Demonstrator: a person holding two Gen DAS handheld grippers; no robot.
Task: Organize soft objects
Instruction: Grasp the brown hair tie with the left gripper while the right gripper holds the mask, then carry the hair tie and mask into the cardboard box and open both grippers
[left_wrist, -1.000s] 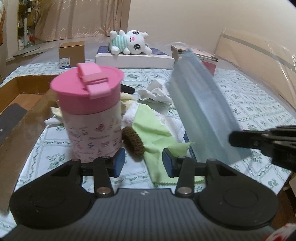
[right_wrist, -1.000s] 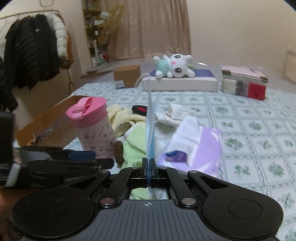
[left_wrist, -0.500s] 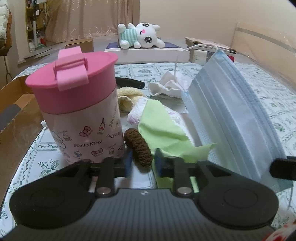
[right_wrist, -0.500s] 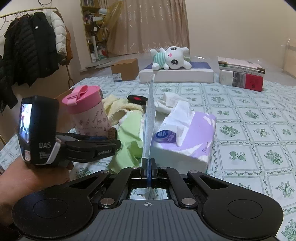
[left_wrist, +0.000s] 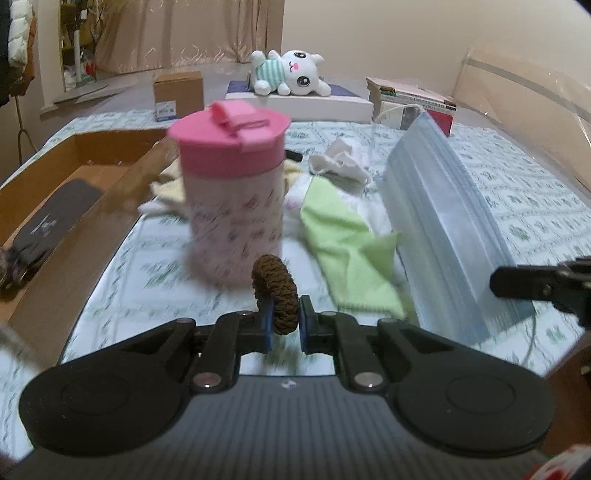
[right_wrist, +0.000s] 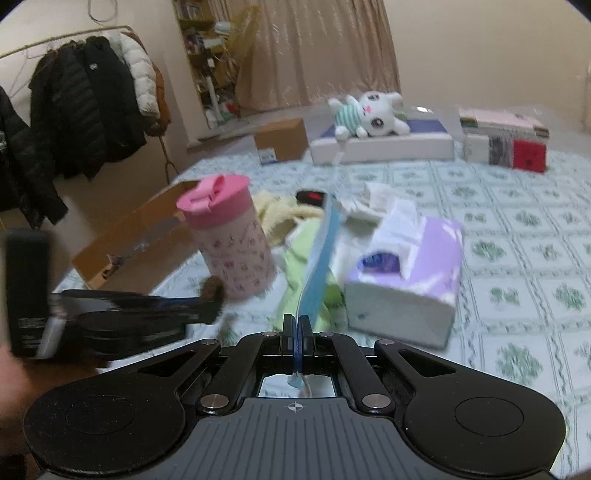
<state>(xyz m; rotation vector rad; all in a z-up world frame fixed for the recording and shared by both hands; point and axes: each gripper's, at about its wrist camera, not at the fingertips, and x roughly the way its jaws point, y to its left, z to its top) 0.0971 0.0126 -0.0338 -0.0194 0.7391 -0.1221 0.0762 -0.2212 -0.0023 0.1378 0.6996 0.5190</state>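
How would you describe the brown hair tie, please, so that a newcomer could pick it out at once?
Find the pink-lidded cup standing on the patterned bed cover. Just in front of it, the left claw is shut on the hair tie. It is the only dark brown, knitted ring; the neighbours are a flat green cloth and a pale blue mask.

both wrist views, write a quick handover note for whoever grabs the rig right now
Left tool: has just closed, shut on the brown hair tie, held in front of the pink cup.
Right tool: shut on the blue face mask, which stands up edge-on from it.
On the bed: green cloth, white cloths, yellow cloth, tissue pack. Cardboard box at the left, a dark item already inside.
Done: hair tie and mask picked up.
Left: put both away, probably in the box, then the remaining cloths.
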